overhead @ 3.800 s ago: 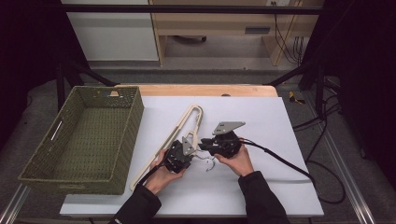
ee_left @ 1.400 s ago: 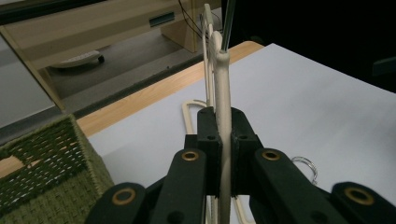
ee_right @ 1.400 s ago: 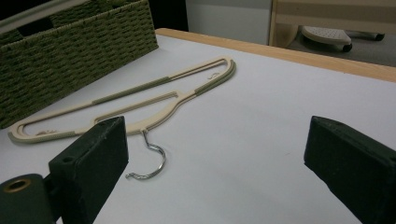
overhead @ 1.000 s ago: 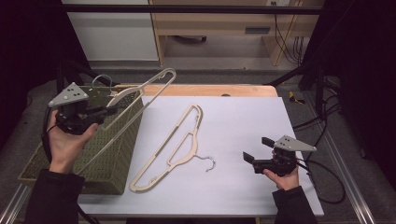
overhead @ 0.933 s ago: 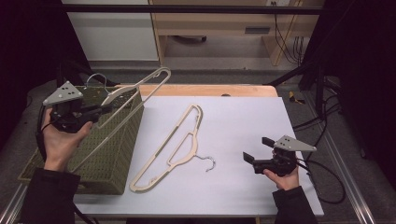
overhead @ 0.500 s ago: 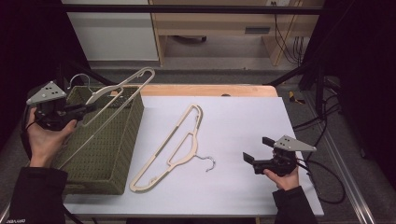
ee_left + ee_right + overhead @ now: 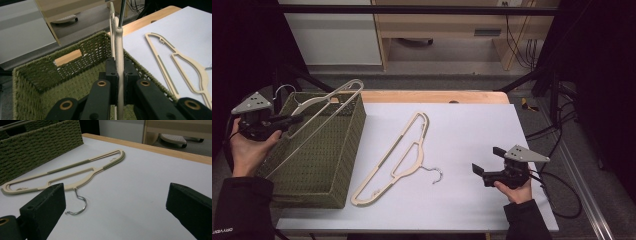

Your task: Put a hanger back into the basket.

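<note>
**One hanger over the basket, one on the table**

At the left of the frame the left gripper [image 7: 287, 120] pinches a cream hanger [image 7: 324, 102], tilted above the green woven basket [image 7: 339, 165]. A second hanger [image 7: 399, 152] lies flat mid-frame on the white table [image 7: 472, 125]. Lower right, the right gripper [image 7: 482, 172] rests with its jaws wide apart, holding nothing.

Woven green wicker basket [image 7: 327, 150], matt beige plastic hanger [image 7: 397, 155], shiny metal hook [image 7: 435, 172]

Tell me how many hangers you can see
2. One hanger is clamped in the left gripper above the basket; the other hanger lies flat on the table. None looks hidden.
</note>
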Action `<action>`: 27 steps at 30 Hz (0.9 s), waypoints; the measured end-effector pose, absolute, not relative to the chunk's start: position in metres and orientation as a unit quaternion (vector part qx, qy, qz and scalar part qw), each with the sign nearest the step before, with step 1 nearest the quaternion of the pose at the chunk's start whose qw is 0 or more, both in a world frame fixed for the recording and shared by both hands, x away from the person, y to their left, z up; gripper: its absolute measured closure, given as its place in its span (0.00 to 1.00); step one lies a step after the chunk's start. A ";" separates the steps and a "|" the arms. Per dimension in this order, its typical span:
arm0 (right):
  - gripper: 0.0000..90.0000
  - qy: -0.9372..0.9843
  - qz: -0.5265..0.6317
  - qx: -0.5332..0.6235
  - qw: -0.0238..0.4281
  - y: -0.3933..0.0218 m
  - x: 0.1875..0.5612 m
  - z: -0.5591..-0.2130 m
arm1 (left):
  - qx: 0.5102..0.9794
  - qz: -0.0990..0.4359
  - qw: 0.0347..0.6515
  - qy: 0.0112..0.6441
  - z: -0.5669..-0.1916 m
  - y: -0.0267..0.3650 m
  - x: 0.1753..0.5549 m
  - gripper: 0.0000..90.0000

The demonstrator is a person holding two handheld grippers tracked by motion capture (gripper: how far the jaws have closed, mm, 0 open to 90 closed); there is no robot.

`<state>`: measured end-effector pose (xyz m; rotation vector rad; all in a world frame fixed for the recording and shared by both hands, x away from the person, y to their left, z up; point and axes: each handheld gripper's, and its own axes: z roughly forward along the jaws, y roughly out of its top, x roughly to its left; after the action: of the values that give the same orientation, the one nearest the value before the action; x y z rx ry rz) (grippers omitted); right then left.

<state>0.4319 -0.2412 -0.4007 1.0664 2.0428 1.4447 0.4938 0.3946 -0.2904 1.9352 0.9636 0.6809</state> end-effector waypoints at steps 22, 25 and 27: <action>0.04 0.735 0.517 0.386 0.208 -0.240 0.432 -0.401 | 0.764 0.211 0.413 0.447 -0.345 0.407 0.498 0.95; 0.04 0.735 0.517 0.386 0.208 -0.240 0.432 -0.401 | 0.771 0.201 0.402 0.452 -0.354 0.404 0.501 0.95; 0.04 0.735 0.517 0.386 0.207 -0.240 0.432 -0.401 | 0.775 0.196 0.399 0.449 -0.359 0.401 0.503 0.95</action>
<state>0.4319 -0.2402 -0.4008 1.0758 2.0465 1.4403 0.5028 0.4007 -0.3595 1.9619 1.1359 0.4959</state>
